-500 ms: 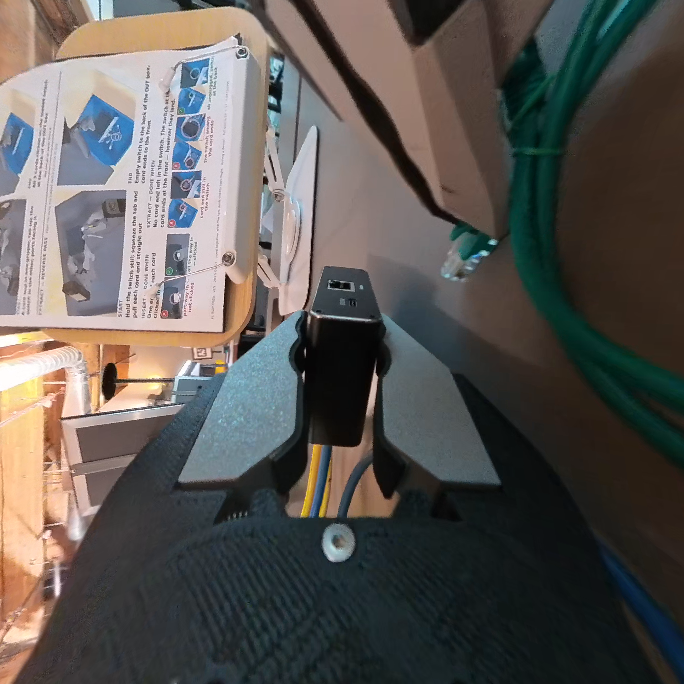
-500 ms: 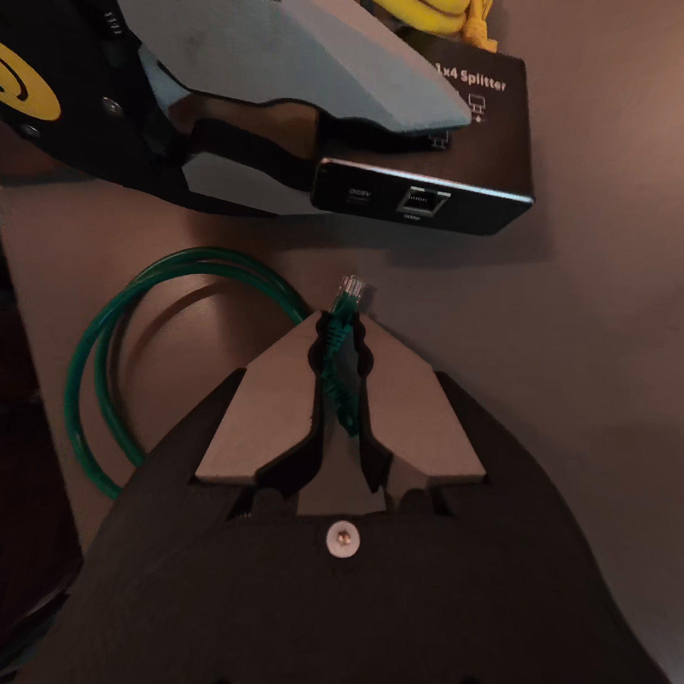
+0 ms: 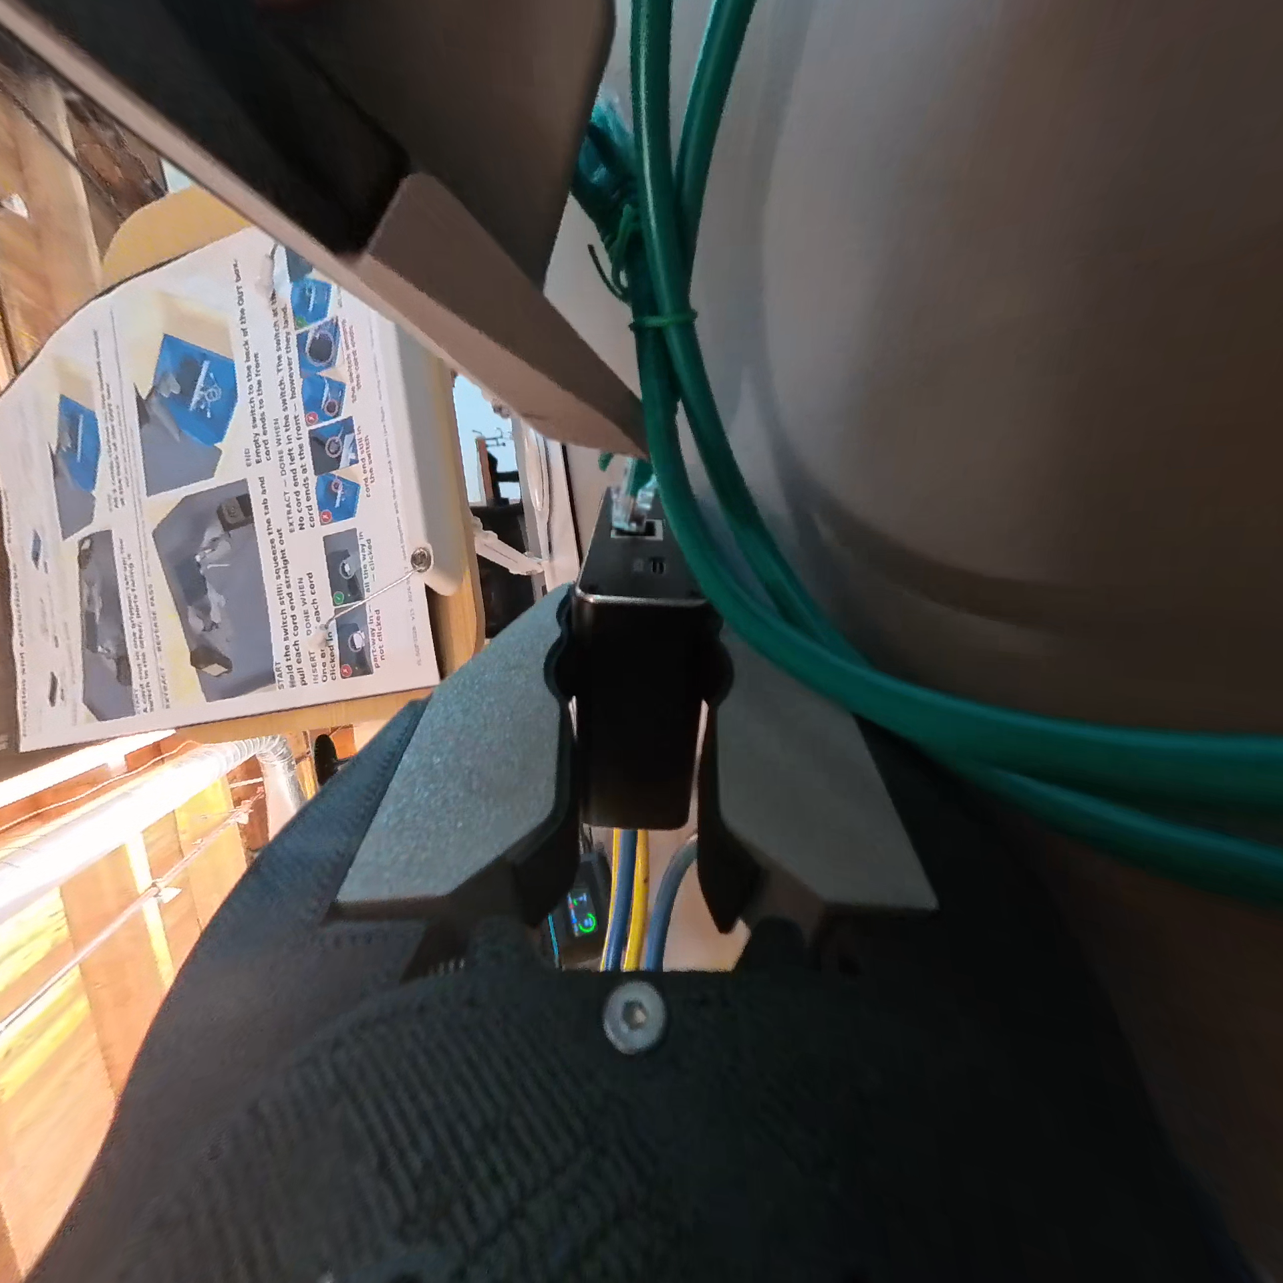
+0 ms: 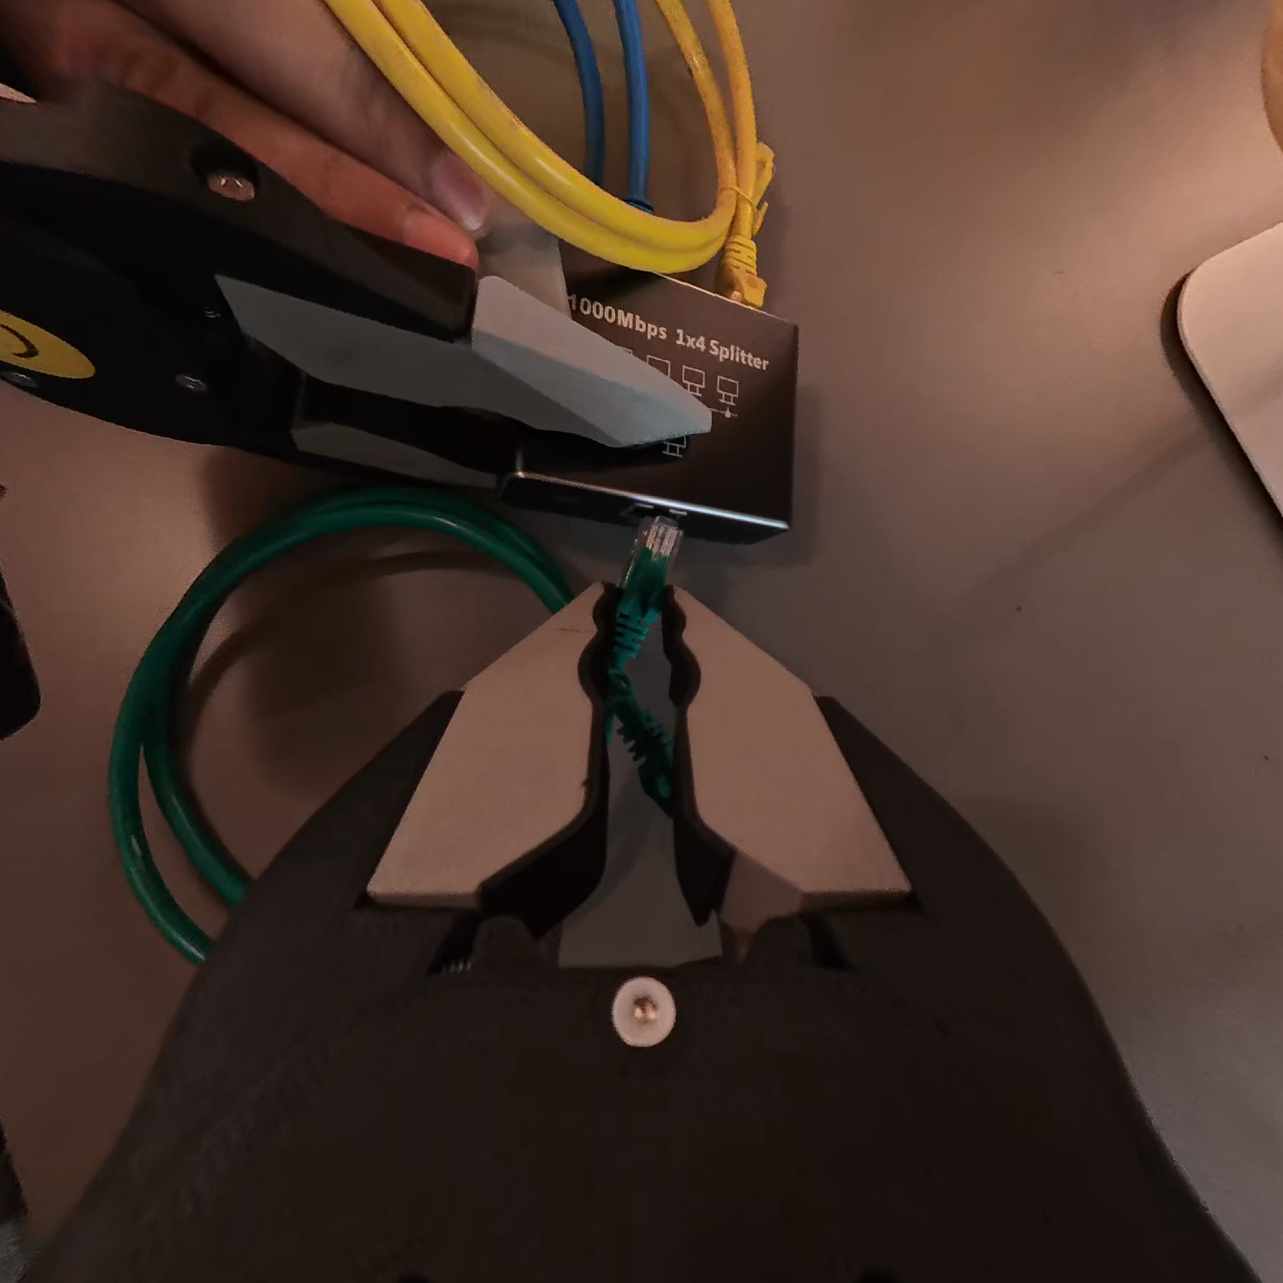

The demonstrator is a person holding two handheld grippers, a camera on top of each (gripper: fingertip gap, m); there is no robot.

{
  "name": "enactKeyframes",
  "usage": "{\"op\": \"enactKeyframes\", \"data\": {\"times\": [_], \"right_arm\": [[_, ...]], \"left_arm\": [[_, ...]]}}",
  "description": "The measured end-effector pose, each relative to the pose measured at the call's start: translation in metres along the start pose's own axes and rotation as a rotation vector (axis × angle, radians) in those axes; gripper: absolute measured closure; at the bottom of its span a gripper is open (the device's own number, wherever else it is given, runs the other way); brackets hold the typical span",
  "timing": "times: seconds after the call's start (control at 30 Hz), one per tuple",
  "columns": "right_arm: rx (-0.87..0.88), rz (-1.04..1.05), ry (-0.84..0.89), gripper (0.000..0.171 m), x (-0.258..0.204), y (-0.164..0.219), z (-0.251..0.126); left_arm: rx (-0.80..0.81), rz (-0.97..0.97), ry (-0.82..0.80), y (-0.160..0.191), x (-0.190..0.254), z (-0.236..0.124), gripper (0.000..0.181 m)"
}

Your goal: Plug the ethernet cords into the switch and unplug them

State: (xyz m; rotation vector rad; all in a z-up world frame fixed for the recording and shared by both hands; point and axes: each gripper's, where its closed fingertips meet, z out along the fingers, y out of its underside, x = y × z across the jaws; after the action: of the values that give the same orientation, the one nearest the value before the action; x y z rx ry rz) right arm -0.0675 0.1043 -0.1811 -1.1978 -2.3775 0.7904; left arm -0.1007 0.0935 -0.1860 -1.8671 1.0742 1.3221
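Two grippers work together: the left gripper (image 3: 642, 666) clamps the black switch (image 4: 701, 444), while the right gripper (image 4: 633, 590) pinches the green cord (image 4: 642, 611), its plug at the port.

glossy black metal switch (image 4: 729, 444), smooth rubbery green cord (image 4: 166, 694), matt textured plastic claw (image 4: 635, 597), matt table (image 4: 1007, 694)

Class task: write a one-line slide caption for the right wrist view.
Right hand-held gripper brings green ethernet plug to the black switch port.
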Motion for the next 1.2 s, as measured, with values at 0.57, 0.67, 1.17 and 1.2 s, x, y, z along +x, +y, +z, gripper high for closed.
{"op": "enactKeyframes", "data": {"times": [0.57,0.67,1.17,1.2], "right_arm": [[0.17,0.04,-0.295,0.162,-0.02,-0.013,-0.021],[0.158,0.049,-0.385,0.162,-0.03,-0.01,-0.021],[0.194,0.125,-0.46,0.162,-0.028,-0.013,-0.017],[0.196,0.126,-0.462,0.162,-0.028,-0.013,-0.017]], "left_arm": [[0.2,-0.235,0.094,-0.022,-0.013,-0.027,0.149],[0.272,-0.256,0.159,-0.03,-0.006,-0.036,0.149],[0.299,-0.311,0.188,-0.031,-0.004,-0.035,0.147],[0.292,-0.319,0.192,-0.031,-0.004,-0.035,0.146]]}}
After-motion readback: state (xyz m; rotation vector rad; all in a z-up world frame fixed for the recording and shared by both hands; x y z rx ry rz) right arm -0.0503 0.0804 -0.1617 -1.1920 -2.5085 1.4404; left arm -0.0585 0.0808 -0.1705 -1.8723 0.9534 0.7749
